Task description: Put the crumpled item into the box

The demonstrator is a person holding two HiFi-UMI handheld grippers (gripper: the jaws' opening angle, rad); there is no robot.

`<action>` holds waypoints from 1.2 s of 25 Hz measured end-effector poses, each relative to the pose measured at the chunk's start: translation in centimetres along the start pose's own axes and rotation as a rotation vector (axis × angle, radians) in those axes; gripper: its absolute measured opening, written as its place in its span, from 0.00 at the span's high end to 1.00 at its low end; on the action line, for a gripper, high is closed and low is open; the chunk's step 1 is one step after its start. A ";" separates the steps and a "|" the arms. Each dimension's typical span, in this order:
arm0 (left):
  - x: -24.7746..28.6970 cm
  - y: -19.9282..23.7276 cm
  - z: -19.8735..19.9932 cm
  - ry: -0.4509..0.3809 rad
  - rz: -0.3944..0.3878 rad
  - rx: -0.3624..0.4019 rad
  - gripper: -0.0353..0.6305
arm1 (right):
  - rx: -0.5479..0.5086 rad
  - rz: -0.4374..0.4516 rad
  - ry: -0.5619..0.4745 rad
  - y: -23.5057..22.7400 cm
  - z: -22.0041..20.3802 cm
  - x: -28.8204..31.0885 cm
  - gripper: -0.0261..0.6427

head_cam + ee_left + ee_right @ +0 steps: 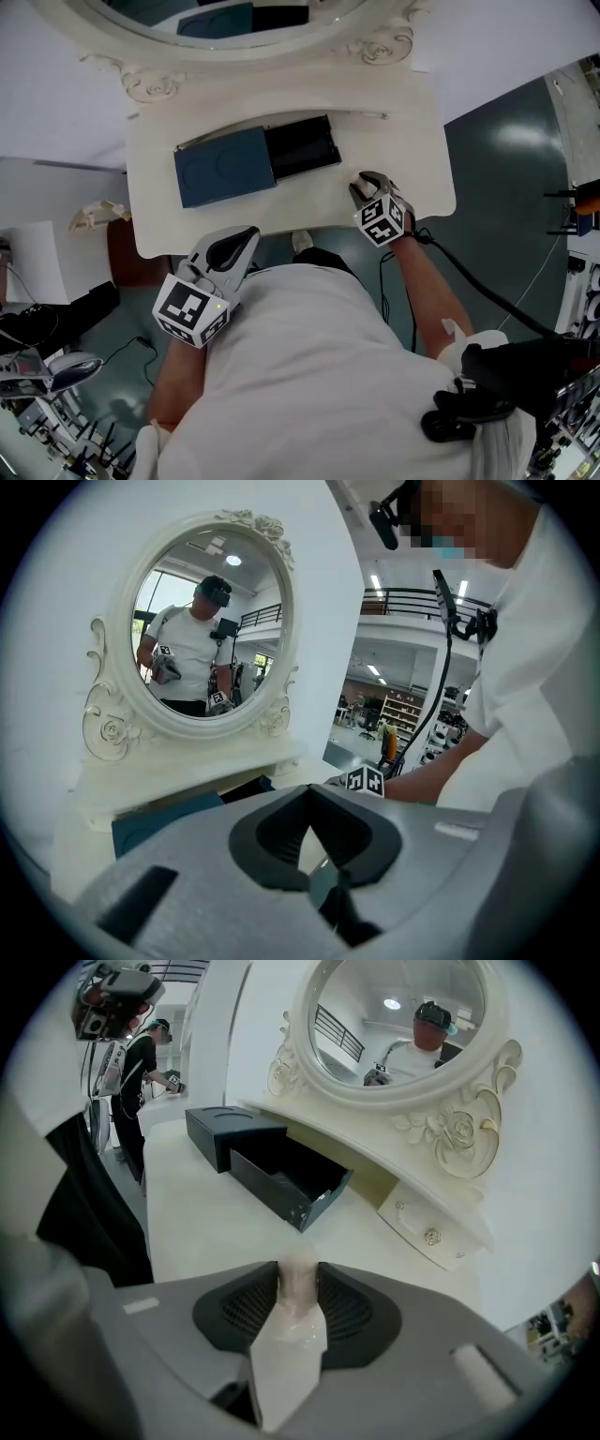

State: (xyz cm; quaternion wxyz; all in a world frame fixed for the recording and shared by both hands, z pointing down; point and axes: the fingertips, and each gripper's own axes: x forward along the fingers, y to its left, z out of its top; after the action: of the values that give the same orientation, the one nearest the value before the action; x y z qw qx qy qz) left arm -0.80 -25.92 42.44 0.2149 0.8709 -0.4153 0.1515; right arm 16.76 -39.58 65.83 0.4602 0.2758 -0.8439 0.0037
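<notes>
A pale crumpled item [298, 1288] sits pinched between the pads of my right gripper [298, 1274]. That gripper [364, 185] rests low over the white dressing table [412, 131], just right of the box. The box is a dark blue sleeve [225, 167] with its black drawer [300, 148] slid out to the right; the drawer [286, 1180] lies open ahead of the right jaws. My left gripper [242, 239] hovers at the table's front edge with its tips together and nothing in them. The blue sleeve [164, 819] shows beyond the left gripper [309, 794].
An oval mirror in an ornate cream frame [441, 1119] stands along the table's back, with a small knobbed drawer [431, 1237] beneath it. A black cable [487, 291] trails from the right arm. Grey floor and equipment surround the table.
</notes>
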 end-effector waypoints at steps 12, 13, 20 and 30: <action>0.9 -1.3 0.0 -0.031 -0.023 -0.015 0.94 | -0.026 0.019 -0.069 -0.4 3.8 -4.9 0.77; 0.9 -1.3 0.0 -0.033 -0.020 -0.016 0.94 | -0.030 0.026 -0.079 -0.5 4.5 -5.1 0.77; -0.5 -0.2 0.2 -0.046 0.043 -0.035 0.94 | -0.125 0.089 -0.146 -0.2 10.4 -3.3 0.78; -3.9 2.8 -0.7 -0.072 0.201 -0.104 0.94 | -0.284 0.175 -0.131 1.4 15.7 3.7 0.78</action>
State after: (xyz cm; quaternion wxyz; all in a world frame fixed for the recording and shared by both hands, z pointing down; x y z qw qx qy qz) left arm -5.47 -24.61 42.05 0.2285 0.8174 -0.5152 0.1192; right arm 2.37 -44.17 59.98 0.4365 0.1332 -0.8849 -0.0934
